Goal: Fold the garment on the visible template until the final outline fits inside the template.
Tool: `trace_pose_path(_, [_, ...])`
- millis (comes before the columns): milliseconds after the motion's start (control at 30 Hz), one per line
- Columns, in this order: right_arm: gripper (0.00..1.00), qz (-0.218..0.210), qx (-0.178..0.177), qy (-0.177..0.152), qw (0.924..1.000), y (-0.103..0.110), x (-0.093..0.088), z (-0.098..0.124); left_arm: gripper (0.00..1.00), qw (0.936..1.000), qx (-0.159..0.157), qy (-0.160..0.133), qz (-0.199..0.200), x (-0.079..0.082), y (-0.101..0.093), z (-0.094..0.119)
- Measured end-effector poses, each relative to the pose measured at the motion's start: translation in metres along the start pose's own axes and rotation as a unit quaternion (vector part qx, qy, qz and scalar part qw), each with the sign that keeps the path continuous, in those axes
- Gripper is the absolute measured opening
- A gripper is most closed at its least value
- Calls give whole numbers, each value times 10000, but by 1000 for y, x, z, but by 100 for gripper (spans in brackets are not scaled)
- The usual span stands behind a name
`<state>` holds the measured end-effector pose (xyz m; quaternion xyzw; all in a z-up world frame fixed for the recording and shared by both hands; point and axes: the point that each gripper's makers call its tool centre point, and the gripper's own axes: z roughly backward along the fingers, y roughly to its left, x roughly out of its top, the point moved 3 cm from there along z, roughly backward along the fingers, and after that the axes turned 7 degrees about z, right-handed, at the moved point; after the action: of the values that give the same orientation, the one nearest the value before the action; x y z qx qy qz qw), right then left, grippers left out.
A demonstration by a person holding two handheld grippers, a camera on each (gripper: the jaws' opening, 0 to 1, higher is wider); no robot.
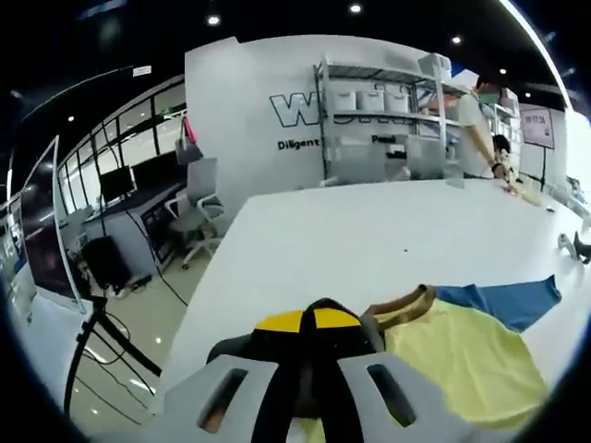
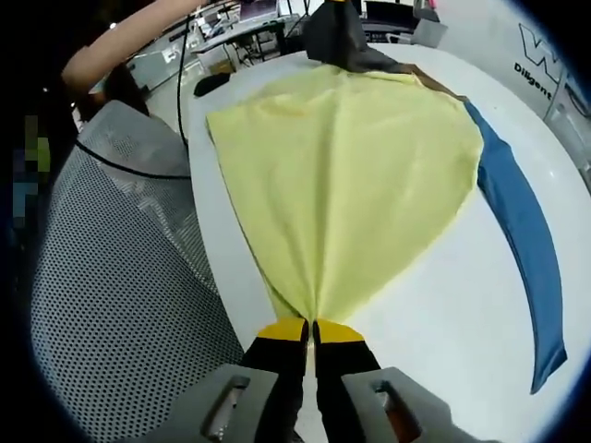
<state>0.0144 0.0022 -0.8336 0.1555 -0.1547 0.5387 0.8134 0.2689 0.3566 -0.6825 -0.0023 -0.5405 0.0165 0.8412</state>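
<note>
In the right gripper view the right tongs (image 2: 311, 325) are clenched on the yellow garment (image 2: 351, 185) at its 6 o'clock edge. The cloth fans out from there toward 12 o'clock across the white worktop (image 2: 443, 323), its long axis running near to far. A blue template (image 2: 519, 221) curves along its 3 o'clock side. At the far end, the left tongs (image 1: 314, 318) pinch the garment's brown-trimmed edge.

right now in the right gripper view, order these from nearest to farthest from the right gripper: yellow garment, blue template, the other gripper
1. yellow garment: pinched at its near tip in the right gripper, spreading away up the table.
2. blue template: to the right side, a strip showing beyond the garment's edge.
3. left gripper: at the garment's far end, top of view.
</note>
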Motion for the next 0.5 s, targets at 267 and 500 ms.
trace_pose_path(267, [0,-14,-1,4,10000,0,0,0,1,9990,-398,205,-50,-21,-31,-9])
trace_pose_path(500, [0,-5,-28,19,10000,0,0,0,1,9953,-439,607,-609,-65,-37,-38])
